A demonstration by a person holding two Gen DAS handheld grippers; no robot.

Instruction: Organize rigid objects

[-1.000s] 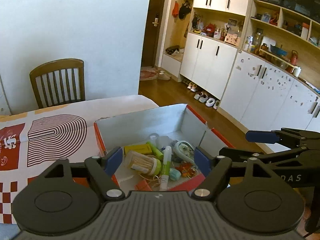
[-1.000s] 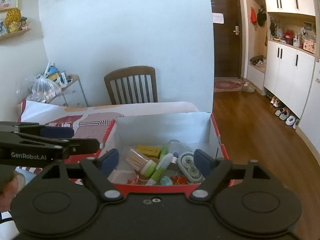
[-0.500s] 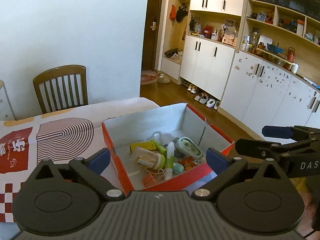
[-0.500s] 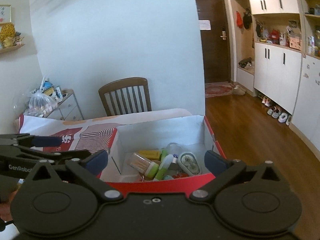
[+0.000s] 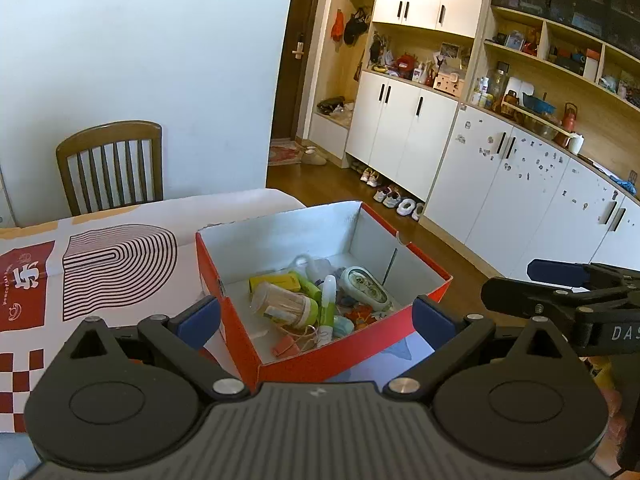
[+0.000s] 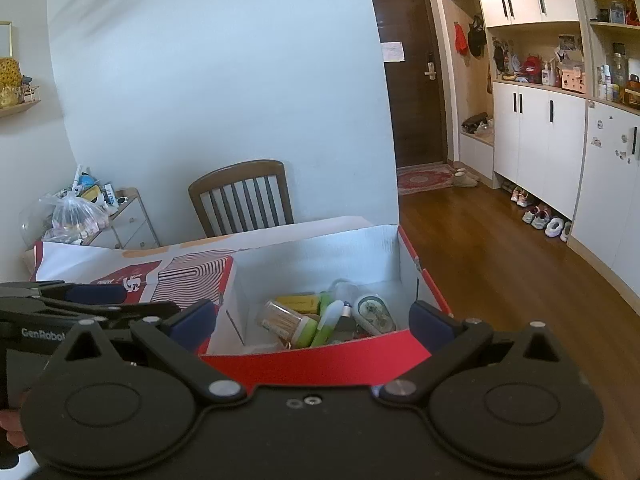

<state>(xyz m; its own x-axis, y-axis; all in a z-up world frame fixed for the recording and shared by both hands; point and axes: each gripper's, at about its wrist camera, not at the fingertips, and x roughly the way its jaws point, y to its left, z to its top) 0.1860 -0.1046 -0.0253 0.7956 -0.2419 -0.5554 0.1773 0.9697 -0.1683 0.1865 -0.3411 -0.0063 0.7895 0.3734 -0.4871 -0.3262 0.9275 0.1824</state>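
- Your left claw (image 5: 316,320) stood spread to its widest and held nothing, short of the near corner of the red box (image 5: 344,354).
- Your right claw (image 6: 314,324) was just as wide and just as empty, facing the box's near wall.
- The task's things lay heaped inside the box, toward its near side; the box sat at the corner of the desk (image 5: 120,248) nearest the wooden floor.
- Counted inside the box: one clear jar of toothpicks with a green lid (image 5: 286,308), lying on its side; one yellow packet (image 5: 274,282) behind the jar; one white-and-green tube (image 5: 328,300) beside the jar; one oval white case (image 5: 366,288) on the jar's far side; one pink binder clip (image 5: 286,348) in front of the jar. Smaller bits beneath could not be counted.
- The jar would likely have rolled had one pad nudged it first.
- The pile was tight, so a wide claw might have pinched two things together.
- A claw might have snagged the box's wall and dragged the box off the desk's edge.
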